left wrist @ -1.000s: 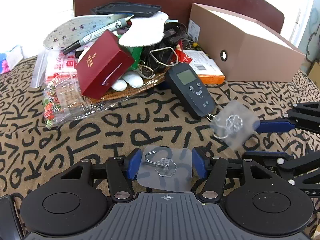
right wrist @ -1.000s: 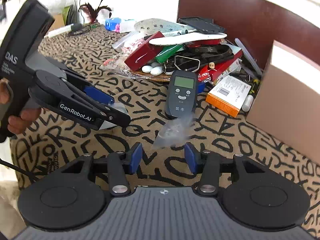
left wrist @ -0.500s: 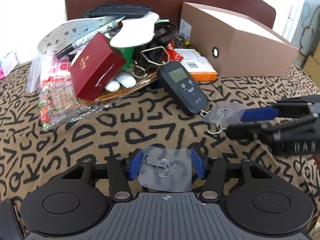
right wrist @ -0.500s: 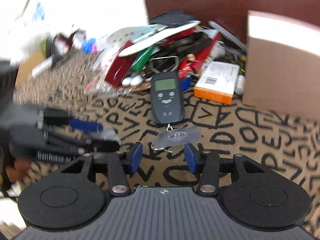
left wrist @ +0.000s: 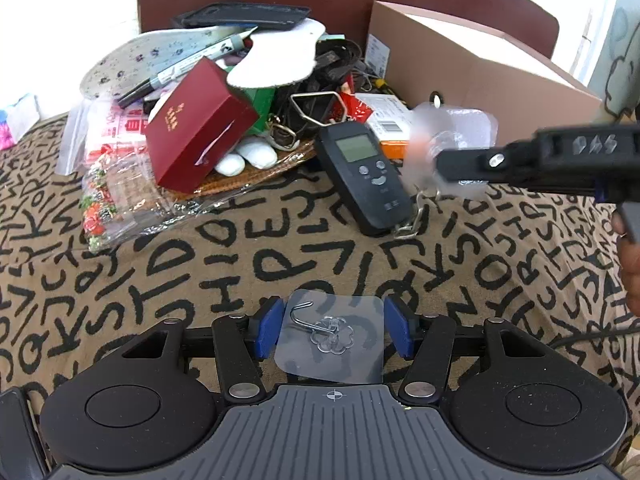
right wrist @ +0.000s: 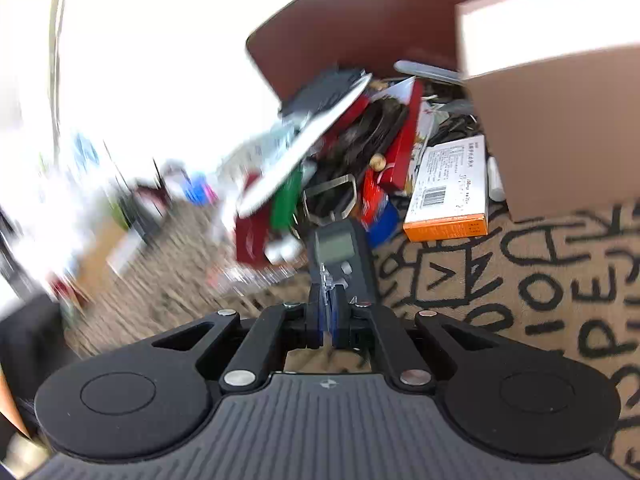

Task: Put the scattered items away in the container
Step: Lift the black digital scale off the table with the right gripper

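A clear adhesive hook pad (left wrist: 334, 336) lies on the patterned cloth between the open fingers of my left gripper (left wrist: 334, 330). My right gripper (right wrist: 329, 314) is shut on a second clear hook pad (left wrist: 450, 146), held edge-on in the right wrist view and lifted above the cloth, in front of the brown cardboard box (left wrist: 480, 80). In the left wrist view the right gripper (left wrist: 444, 162) comes in from the right, blurred. A black digital hanging scale (left wrist: 362, 172) lies just below it.
A woven tray (left wrist: 240, 180) holds a heap: red box (left wrist: 198, 126), insoles, marker, belts, black case. An orange-edged carton (right wrist: 452, 192) lies beside the brown box. A plastic bag (left wrist: 112, 184) sits left. A dark red chair back stands behind.
My right gripper has shut on the hook pad near the scale, lifted it off the cloth and rolled sideways. My left gripper has stayed open over its pad.
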`<state>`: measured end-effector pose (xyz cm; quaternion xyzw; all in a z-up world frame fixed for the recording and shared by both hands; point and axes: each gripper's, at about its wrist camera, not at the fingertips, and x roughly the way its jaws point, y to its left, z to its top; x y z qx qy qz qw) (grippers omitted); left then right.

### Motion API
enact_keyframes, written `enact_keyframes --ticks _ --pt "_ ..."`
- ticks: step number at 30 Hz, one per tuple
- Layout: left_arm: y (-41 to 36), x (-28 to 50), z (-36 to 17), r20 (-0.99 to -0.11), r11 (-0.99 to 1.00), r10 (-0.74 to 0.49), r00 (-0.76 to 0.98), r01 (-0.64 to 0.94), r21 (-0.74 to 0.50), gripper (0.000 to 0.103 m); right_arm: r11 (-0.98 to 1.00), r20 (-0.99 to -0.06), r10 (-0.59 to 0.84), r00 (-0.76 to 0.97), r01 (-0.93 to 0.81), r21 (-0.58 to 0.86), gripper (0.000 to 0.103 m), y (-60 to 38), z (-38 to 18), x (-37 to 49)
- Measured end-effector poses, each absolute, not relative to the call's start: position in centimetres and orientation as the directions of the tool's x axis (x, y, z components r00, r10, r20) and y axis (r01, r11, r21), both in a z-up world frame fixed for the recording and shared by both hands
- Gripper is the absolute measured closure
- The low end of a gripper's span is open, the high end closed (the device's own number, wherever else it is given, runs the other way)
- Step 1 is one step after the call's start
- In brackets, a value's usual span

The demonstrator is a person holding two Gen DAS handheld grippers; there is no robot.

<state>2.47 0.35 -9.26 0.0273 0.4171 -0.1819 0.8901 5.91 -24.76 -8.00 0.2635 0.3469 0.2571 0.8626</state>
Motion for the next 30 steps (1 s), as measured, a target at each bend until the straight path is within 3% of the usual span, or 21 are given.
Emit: enact_keyframes --ticks 4,8,11,13,17,19,25,30 --pt "0.3 2.6 -9.2 -0.754 0.933 -0.297 0.586 0.345 -0.100 0.045 0.711 -0.457 0.600 0.657 -0.176 0.681 0.100 -27.3 -8.7 5.3" --pt "0.0 2.6 -9.3 -0.755 0.932 -0.295 0.586 0.351 -0.091 0.045 0.916 -0.643 0.356 0.678 -0.116 0.384 0.093 -26.5 -8.7 5.1" --pt "0.1 2.7 -9.2 -0.755 0.933 -0.297 0.585 0.347 -0.097 0.045 0.971 -0.666 0.219 0.713 -0.092 0.221 0.065 -25.6 -8.4 4.4" --pt "0.1 2.7 -9.3 -0.755 0.933 -0.297 0.584 0.345 -0.101 0.045 0.988 -0.644 0.154 0.750 -0.096 0.125 0.037 -24.6 -8.0 3.9" --pt "0.1 2.8 -9.2 -0.756 0.934 -0.295 0.585 0.343 -0.099 0.045 0.986 -0.590 0.128 0.797 -0.165 -0.008 0.030 -23.2 -7.0 3.2" --pt "0.2 3.0 -9.2 -0.755 0.935 -0.295 0.585 0.338 -0.104 0.044 0.972 -0.576 0.184 0.797 -0.236 -0.017 0.024 -22.5 -6.7 2.9" --pt "1.1 3.5 -9.2 -0.753 0.944 -0.289 0.591 0.308 -0.121 0.044 0.921 -0.590 0.296 0.751 -0.387 -0.031 0.021 -19.2 -6.8 4.2" --pt "1.5 3.5 -9.3 -0.749 0.943 -0.296 0.593 0.308 -0.128 0.032 0.892 -0.628 0.330 0.705 -0.451 -0.038 0.022 -16.7 -7.7 6.2"
